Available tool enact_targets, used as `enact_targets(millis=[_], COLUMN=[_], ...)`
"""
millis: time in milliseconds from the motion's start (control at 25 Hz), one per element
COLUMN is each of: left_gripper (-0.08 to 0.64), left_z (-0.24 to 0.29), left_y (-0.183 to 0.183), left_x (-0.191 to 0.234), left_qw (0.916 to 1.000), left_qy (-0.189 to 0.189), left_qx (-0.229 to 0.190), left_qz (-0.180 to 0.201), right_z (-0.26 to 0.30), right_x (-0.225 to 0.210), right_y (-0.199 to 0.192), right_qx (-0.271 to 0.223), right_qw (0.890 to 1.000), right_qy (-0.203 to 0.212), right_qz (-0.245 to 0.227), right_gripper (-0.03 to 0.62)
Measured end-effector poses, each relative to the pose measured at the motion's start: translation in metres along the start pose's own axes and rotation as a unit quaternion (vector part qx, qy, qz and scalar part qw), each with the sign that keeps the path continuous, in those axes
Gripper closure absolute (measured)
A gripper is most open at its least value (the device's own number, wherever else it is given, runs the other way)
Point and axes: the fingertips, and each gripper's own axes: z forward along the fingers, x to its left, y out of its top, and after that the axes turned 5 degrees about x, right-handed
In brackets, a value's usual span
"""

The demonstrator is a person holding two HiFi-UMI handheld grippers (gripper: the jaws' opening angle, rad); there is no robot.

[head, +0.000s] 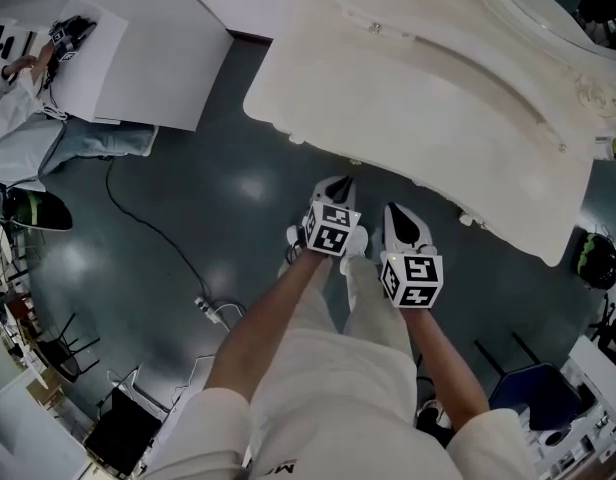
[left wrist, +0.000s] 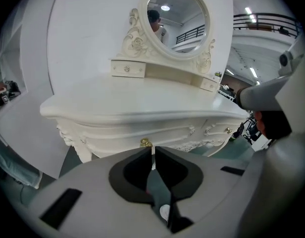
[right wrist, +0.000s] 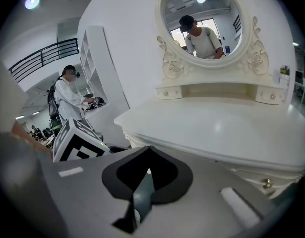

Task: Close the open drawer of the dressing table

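Note:
The white dressing table [head: 428,98] stands ahead of me, its top seen from above in the head view. In the left gripper view its carved front [left wrist: 132,128] faces me, with a gold drawer handle [left wrist: 145,143] just beyond the jaws; the drawer front looks level with the rest of the front. My left gripper [left wrist: 153,150] holds nothing, and a narrow slit shows between its tips. Beside it, my right gripper [right wrist: 149,148] is shut and empty, aimed at the table's left corner [right wrist: 127,120]. Both grippers [head: 338,183] [head: 400,213] hover just short of the table's front edge.
A round mirror [left wrist: 177,21] with two small drawers rises at the table's back. A person [head: 28,78] works at a white desk at the far left. A cable [head: 158,238] runs across the dark floor, and a dark chair [head: 533,393] stands at the lower right.

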Motion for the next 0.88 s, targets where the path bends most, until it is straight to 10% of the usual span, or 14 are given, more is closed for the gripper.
enact_targets(millis=[880], left_gripper=[0.552], left_z=[-0.141], left_y=[0.047], left_x=[-0.037], left_qw=[0.9939], left_qy=[0.011], left_qx=[-0.108], left_qz=[-0.019], right_z=[-0.051], right_x=[0.037], right_y=[0.040], right_qx=[-0.033], right_qw=[0.998], right_qy=[0.039], right_qz=[-0.034], right_gripper=[0.591])
